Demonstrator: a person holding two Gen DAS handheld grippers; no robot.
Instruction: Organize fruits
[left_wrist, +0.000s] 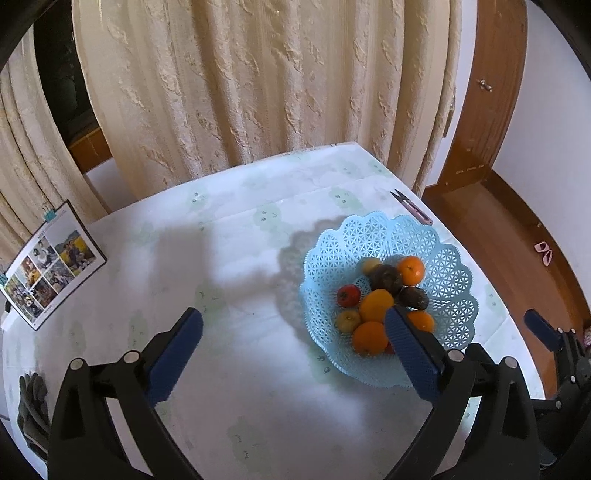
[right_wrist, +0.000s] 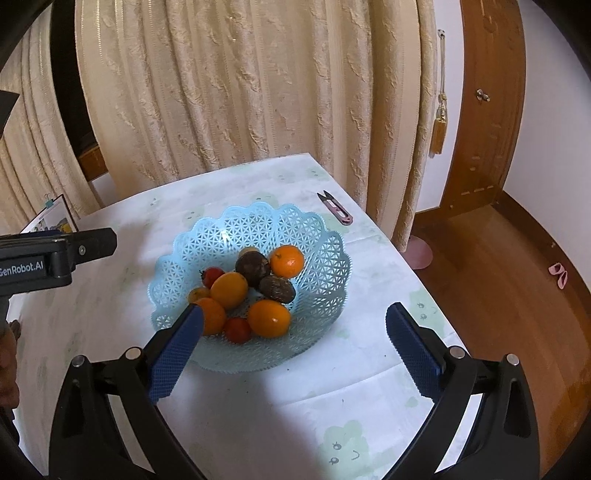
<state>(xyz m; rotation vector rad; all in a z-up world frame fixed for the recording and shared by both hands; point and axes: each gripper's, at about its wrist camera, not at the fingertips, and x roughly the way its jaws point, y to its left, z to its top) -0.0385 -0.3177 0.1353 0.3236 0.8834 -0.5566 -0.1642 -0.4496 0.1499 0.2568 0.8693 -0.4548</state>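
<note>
On the bench (right_wrist: 258, 406), all fruit (right_wrist: 258, 291) sat in the blue basket (right_wrist: 321, 240) at 12 o'clock; both grippers, left (left_wrist: 293, 325) and right (right_wrist: 294, 321), fingers spread, empty — sorting looked finished.

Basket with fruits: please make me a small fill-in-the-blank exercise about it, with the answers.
1. The fruits lie in a light ___ basket.
2. Both the left gripper and the right gripper are ___, holding nothing.
3. Two dark brown fruits lie ___ the basket.
4. The pink thread snips lie on the ___, outside the basket.

Answers: blue; open; inside; table
</note>
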